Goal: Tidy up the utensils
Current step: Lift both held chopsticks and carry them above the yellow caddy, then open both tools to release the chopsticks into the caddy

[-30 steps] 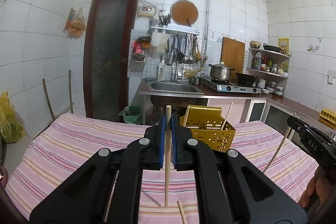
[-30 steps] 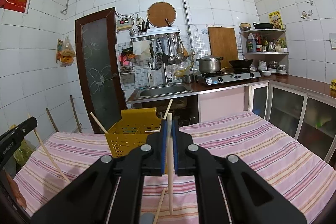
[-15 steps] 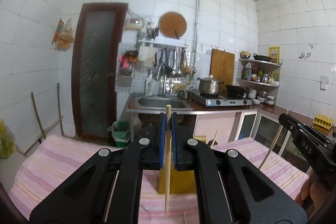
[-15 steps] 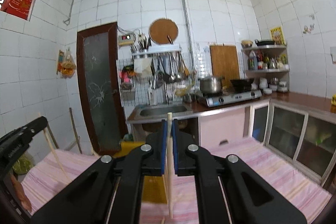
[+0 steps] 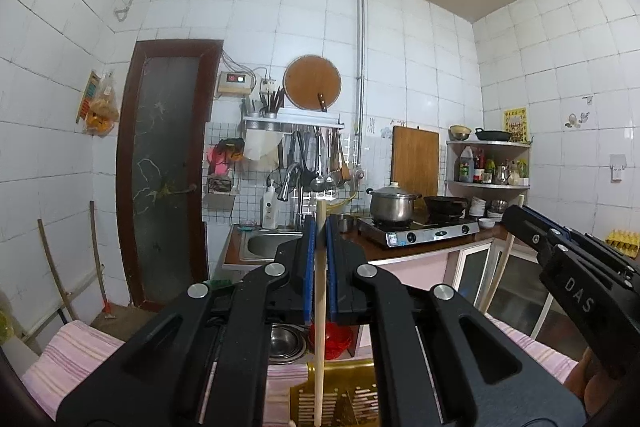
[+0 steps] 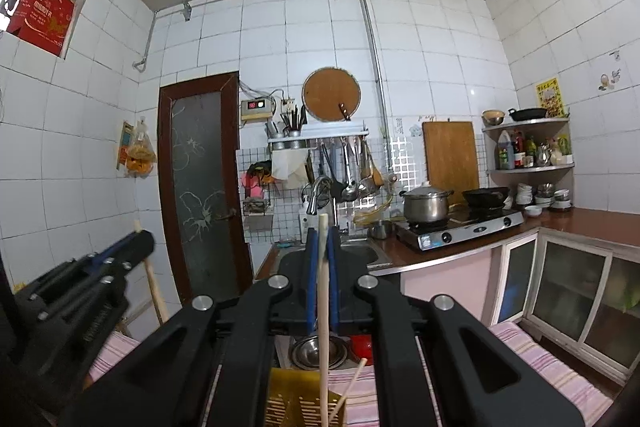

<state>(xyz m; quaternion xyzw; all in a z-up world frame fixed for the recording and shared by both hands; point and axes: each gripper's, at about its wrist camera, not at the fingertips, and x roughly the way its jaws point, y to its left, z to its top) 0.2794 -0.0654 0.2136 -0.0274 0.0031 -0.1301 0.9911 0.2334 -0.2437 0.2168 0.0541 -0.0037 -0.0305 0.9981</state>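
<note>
Left gripper [image 5: 319, 227]: jaws closed on an upright wooden chopstick [image 5: 319, 327], its lower end over the yellow slotted holder [image 5: 340, 395]. Right gripper [image 6: 322, 239]: jaws closed on a second upright chopstick [image 6: 323, 327], above the same holder, which stands on the pink striped surface [image 6: 560, 383].

This is a home kitchen: white tiles are covering the walls, ladles are hanging on a rack [image 5: 294, 125] above the sink [image 5: 266, 243], a steel pot [image 5: 390, 203] is sitting on the gas stove [image 5: 420, 233], and bottles are crowding a corner shelf [image 6: 528, 143].
</note>
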